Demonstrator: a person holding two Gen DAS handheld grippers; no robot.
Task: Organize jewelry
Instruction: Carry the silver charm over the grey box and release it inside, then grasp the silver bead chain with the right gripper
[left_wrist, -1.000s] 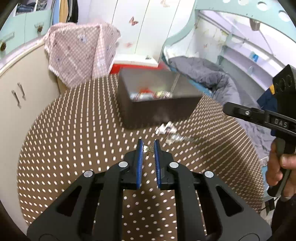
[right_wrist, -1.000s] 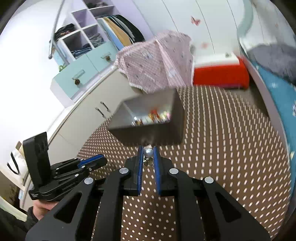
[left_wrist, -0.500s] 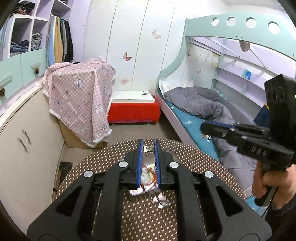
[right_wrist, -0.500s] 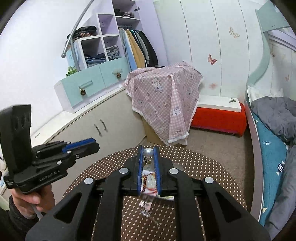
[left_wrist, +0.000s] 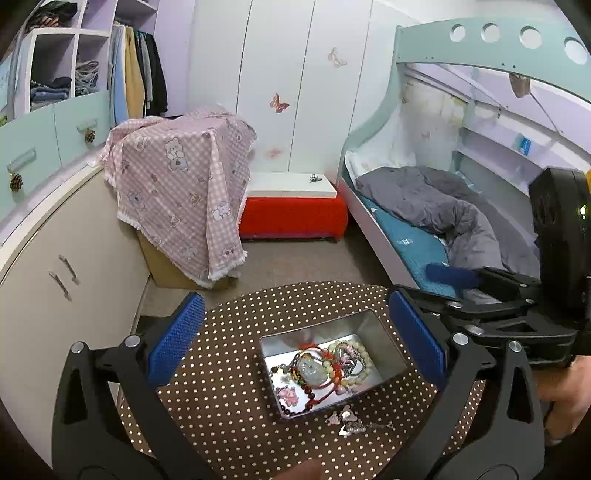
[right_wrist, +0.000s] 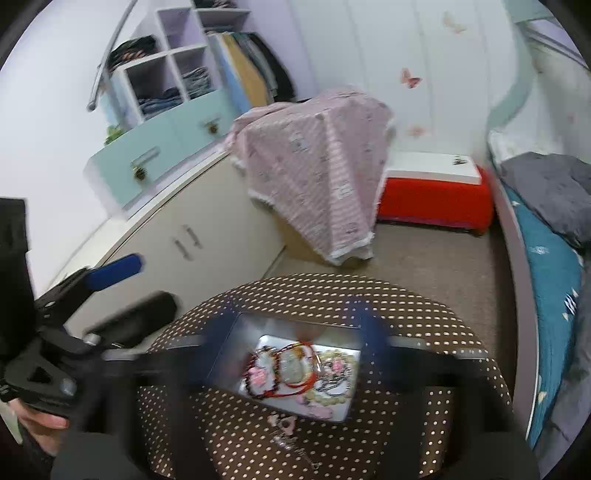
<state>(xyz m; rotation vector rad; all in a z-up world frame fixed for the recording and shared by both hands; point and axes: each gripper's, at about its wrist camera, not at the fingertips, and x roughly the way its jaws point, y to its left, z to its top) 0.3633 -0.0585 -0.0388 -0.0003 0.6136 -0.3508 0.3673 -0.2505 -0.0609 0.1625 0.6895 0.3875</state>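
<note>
**While both grippers spread, jewelry sits in the tin**

As its jaws swing apart, the left gripper (left_wrist: 295, 328) hangs above the tin (left_wrist: 384, 334) with nothing between its blue pads (left_wrist: 173, 339). The right gripper (right_wrist: 291, 332), blurred, is also opening, nothing in it. Bracelets and a pale pendant (left_wrist: 310, 369) lie tangled in the tin on the dotted table (left_wrist: 221, 406). A few small pieces (left_wrist: 347, 421) rest on the table just beside the tin's near edge. A hand (left_wrist: 565, 387) holds the right gripper's handle.

Tin (right_wrist: 229, 350) on dotted bench (right_wrist: 424, 314): red cord, bead bracelets, pink charms; more charms (right_wrist: 282, 422) beside it.
</note>
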